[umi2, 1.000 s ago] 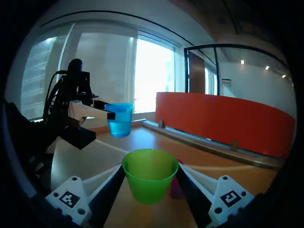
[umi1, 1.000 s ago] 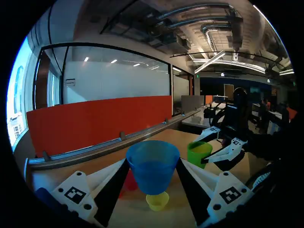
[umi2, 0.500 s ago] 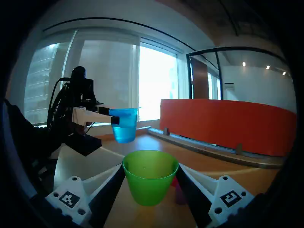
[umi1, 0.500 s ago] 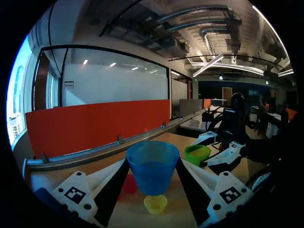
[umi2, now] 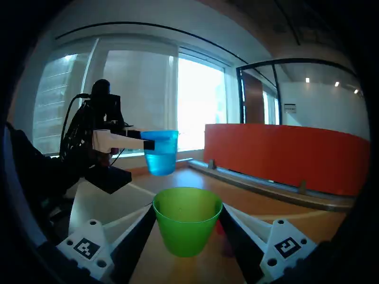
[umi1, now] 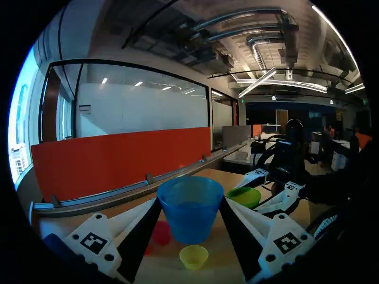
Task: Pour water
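Broadly, the wooden table (umi1: 163,265) carries the whole job, with an orange partition (umi1: 118,156) running along its far edge. Above the table the left gripper (umi1: 190,201) has its fingers closed partway onto the walls of a blue plastic cup (umi1: 190,222), one finger on either side, holding it upright and lifted clear of the table. In the right gripper view that blue cup (umi2: 161,154) appears roughly half full of water. The right gripper (umi2: 187,208) clamps a green plastic cup (umi2: 187,225) the same way, upright above the table and seemingly lower over it than the blue one; its inside looks empty. On the table itself sit a small yellow cup (umi1: 194,255) and a small red cup (umi1: 161,233), both untouched.

Both held cups look thin and light, with smooth tapered walls that will probably flex and may slip downward if squeezed loosely. The blue one, weighted by water, likely needs a firm but gentle hold at mid-wall, below the rim, as it is taken now, so the tilt can be slow.
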